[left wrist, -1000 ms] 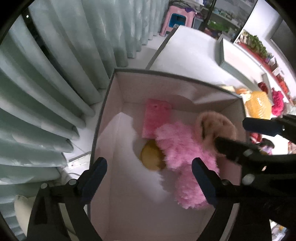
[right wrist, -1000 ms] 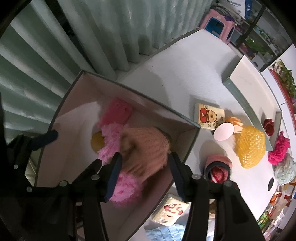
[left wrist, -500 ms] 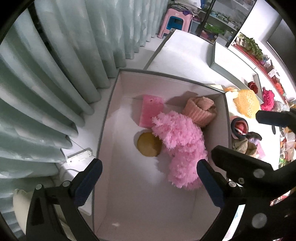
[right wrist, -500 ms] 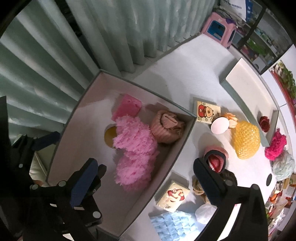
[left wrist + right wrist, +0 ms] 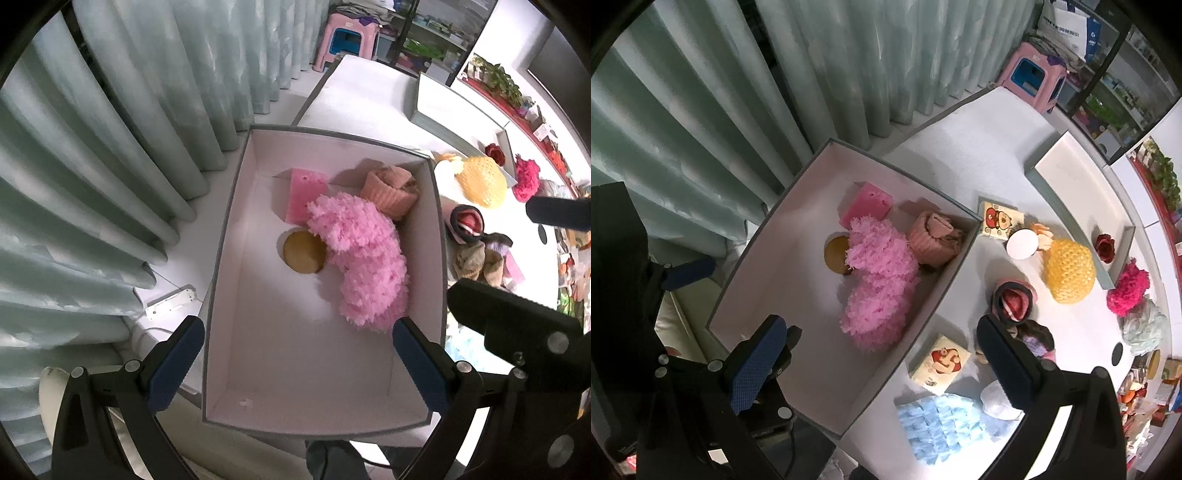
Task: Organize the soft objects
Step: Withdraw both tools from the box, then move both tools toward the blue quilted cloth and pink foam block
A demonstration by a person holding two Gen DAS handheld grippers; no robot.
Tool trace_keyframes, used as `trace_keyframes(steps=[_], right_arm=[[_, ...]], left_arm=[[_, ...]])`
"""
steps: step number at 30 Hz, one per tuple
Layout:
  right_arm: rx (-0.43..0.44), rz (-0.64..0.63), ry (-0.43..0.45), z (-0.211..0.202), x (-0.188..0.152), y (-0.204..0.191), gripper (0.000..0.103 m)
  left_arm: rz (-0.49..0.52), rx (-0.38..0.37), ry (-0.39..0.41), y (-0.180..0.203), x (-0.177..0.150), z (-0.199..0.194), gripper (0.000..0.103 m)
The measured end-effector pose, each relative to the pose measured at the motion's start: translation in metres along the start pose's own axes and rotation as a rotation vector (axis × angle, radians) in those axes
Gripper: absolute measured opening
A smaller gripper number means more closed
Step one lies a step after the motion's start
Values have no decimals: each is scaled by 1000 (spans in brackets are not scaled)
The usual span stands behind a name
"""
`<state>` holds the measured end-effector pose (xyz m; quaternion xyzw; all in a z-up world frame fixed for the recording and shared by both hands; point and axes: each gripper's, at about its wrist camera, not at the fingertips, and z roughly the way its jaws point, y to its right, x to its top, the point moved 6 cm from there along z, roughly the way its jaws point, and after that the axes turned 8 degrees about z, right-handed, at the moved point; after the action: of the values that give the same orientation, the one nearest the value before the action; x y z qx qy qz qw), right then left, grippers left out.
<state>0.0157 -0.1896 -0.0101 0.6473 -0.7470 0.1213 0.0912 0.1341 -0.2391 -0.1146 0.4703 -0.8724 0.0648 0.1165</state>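
A grey-rimmed white box (image 5: 236,192) (image 5: 945,295) holds a fluffy pink plush (image 5: 358,254) (image 5: 879,284), a pink sponge (image 5: 304,194) (image 5: 866,203), a tan round pad (image 5: 303,253) (image 5: 836,254) and a peach knit hat (image 5: 389,190) (image 5: 934,238). My left gripper (image 5: 295,365) is open and empty above the box's near end. My right gripper (image 5: 879,365) is open and empty, high above the box's right wall. Its fingers (image 5: 554,214) also show at the right of the left wrist view.
On the white table (image 5: 979,147) lie a yellow knit hat (image 5: 1069,269), a red-lined roll (image 5: 1012,301), two cartoon tissue packs (image 5: 1001,219), a blue cloth (image 5: 945,421), a magenta pom (image 5: 1128,288), a box lid (image 5: 1082,192) with a red rose. Curtains (image 5: 110,129) hang left.
My right gripper opened and let go of the peach knit hat, which now lies in the box's far right corner. Both grippers have risen and drawn back from the box.
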Motion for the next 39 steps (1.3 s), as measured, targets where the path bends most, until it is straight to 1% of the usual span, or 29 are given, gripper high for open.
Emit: trace_keyframes(steps=[6,11,18,23,32,39], right_arm=[[-9,-14,15,-12,-7,4,103],[-7,-18,28,-20,-12,11,103],[6,4,43,-27,-18,30,103],[23,39,50,-31,-25,50,103],[33,140,38,-27,-53,109,103],[34,327,-20,-9,-101,190,103]], left_arm=[[28,20,13,13,-2,-12,103],[31,35,29,22,1,-21,103],[56,67,40,38,6,-29,103],[73,77,39,54,11,-32,103],[143,74,5,105,17,-23,103],[204,37,-66,158,10,-3,103]])
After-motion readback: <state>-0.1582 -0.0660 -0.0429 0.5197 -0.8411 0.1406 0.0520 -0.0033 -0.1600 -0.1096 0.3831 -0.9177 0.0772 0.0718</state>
